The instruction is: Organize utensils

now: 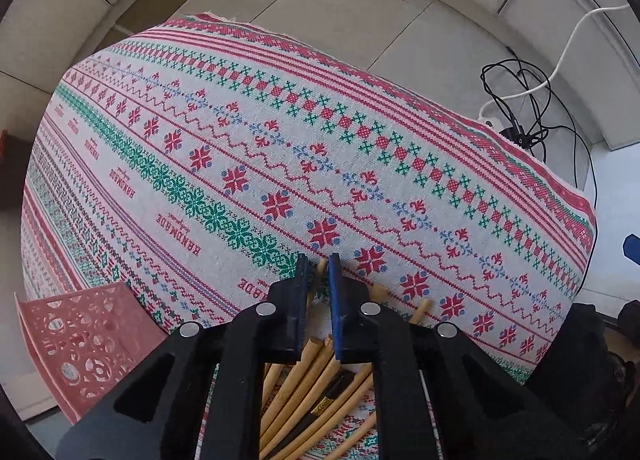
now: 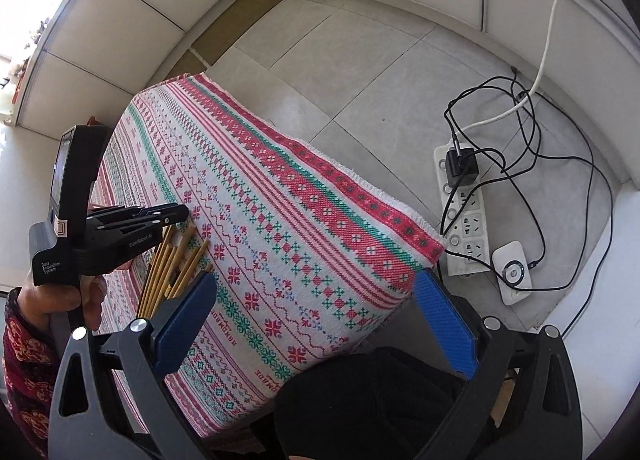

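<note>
Left wrist view: left gripper (image 1: 319, 272) pinches one of the chopsticks (image 1: 316, 380) piled beside an empty pink basket (image 1: 86, 344); right gripper (image 2: 320, 312) spread wide; sorting barely begun.

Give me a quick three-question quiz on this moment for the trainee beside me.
1. True or false: the right gripper is holding a chopstick.
2. Which gripper is down at the chopsticks? A) left B) right
3. Fill in: the pink basket sits at the edge of the patterned ____.

Key: 1. False, it is wide open and holds nothing. 2. A, the left gripper, jaws nearly shut around one stick. 3. Tablecloth.
</note>
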`<act>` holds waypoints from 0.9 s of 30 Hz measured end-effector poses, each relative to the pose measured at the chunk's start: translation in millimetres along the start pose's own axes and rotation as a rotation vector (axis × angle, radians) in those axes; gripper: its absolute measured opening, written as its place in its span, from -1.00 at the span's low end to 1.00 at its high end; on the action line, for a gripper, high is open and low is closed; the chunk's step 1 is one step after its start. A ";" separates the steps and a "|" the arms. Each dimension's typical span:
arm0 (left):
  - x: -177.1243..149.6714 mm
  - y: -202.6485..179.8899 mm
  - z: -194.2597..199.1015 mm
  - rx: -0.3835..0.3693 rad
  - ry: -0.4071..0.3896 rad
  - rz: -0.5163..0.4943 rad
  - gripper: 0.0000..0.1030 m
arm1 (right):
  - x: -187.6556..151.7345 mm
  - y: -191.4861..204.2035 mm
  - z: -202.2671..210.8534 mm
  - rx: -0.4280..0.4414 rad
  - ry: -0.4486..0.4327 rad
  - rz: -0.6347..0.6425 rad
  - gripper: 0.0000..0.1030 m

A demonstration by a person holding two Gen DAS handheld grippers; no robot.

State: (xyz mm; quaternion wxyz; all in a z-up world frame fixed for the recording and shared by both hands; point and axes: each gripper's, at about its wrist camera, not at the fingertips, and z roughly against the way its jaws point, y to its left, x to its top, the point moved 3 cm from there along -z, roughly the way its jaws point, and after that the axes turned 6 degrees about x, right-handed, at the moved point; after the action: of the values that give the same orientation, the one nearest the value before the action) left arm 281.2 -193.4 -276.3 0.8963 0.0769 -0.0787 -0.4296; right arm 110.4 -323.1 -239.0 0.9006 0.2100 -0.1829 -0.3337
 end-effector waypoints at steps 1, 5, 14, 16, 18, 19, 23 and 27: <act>-1.3 1.9 2.5 0.002 -0.017 0.008 -0.82 | -0.7 3.4 0.2 -0.001 0.000 0.006 0.87; -15.7 20.3 30.7 0.002 -0.114 0.064 -0.83 | -3.7 20.4 -1.6 -0.026 -0.008 0.020 0.87; -105.0 71.2 126.3 0.010 -0.398 0.275 -0.82 | -7.4 66.9 -51.8 -0.041 0.077 -0.079 0.71; -129.3 84.8 140.2 0.018 -0.437 0.327 -0.83 | -11.0 75.6 -70.6 -0.070 0.117 -0.120 0.50; -151.0 95.0 152.1 0.040 -0.473 0.367 -0.85 | -14.5 80.0 -86.9 -0.113 0.144 -0.160 0.18; -158.4 99.2 156.2 0.042 -0.488 0.381 -0.85 | -16.4 81.3 -93.3 -0.139 0.155 -0.176 0.20; -182.9 109.3 170.9 0.037 -0.556 0.413 -0.86 | -13.9 96.9 -96.6 -0.242 0.104 -0.184 0.05; -195.0 116.1 181.9 0.013 -0.609 0.440 -0.88 | -14.6 108.6 -103.8 -0.346 0.104 -0.180 -0.06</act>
State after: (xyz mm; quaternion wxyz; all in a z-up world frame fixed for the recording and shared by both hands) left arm 210.9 18.1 -89.6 0.9022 -0.0674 -0.3589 -0.2295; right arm 205.8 -211.9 -275.1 0.8981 0.0844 -0.0563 -0.4279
